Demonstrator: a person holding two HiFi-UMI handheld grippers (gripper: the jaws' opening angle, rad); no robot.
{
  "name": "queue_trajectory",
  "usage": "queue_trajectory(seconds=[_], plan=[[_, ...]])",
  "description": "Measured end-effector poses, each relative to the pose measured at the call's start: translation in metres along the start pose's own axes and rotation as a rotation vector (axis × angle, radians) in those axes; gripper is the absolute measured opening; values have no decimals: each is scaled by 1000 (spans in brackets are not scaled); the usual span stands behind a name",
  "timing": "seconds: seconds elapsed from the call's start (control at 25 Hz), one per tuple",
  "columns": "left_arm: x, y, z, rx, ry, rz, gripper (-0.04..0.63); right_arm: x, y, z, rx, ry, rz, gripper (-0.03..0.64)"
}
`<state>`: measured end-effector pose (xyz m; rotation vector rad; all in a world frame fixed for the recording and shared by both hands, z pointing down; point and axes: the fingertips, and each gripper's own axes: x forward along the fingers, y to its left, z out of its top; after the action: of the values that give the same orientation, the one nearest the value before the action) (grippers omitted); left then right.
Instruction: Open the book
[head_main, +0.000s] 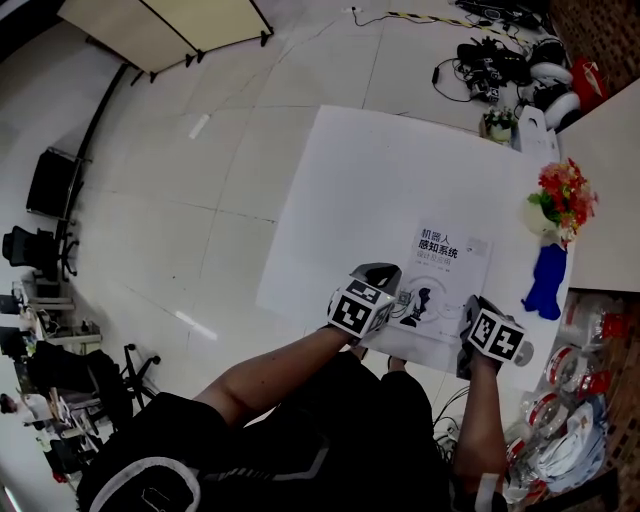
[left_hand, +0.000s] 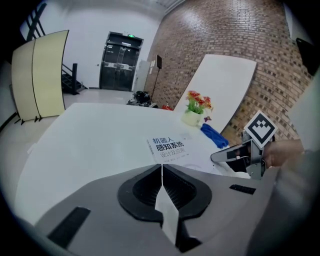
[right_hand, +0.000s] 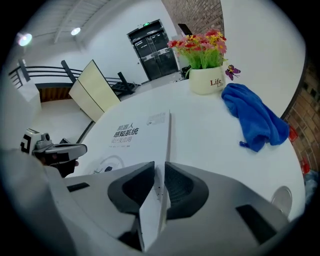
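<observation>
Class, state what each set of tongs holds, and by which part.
Both grip the white paperback book: the left tongs pinch its near left corner, the right tongs its near right edge.

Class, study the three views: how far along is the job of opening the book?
Done: both grippers are at the near edge of the book. In hand: the left gripper is shut on a thin white edge of it, and the right gripper pinches its right near corner. Left: the cover lies flat with the title showing, so lifting and swinging it open remains.
</observation>
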<state>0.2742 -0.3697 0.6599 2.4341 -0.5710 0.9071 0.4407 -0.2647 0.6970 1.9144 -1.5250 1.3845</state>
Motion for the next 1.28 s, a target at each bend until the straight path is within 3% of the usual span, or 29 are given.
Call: queue_trajectory(seconds=[0.36, 0.56, 0.8, 1.08, 1.28], plan=[[-17, -1, 13, -10, -57, 6, -5, -17, 7, 10, 11, -42, -18, 34], [-36, -1, 27, 7, -119, 25, -5, -43, 36, 32, 34, -113, 76, 17], [-71, 1, 44, -2, -210, 64, -5, -67, 88, 53, -9, -146, 195, 14], [-124, 13, 57, -41, -319, 127, -5, -81, 165, 60, -128, -154, 336, 12], [-163, 32, 60, -43, -387, 139, -5, -78, 211, 63, -218, -149, 351, 9]])
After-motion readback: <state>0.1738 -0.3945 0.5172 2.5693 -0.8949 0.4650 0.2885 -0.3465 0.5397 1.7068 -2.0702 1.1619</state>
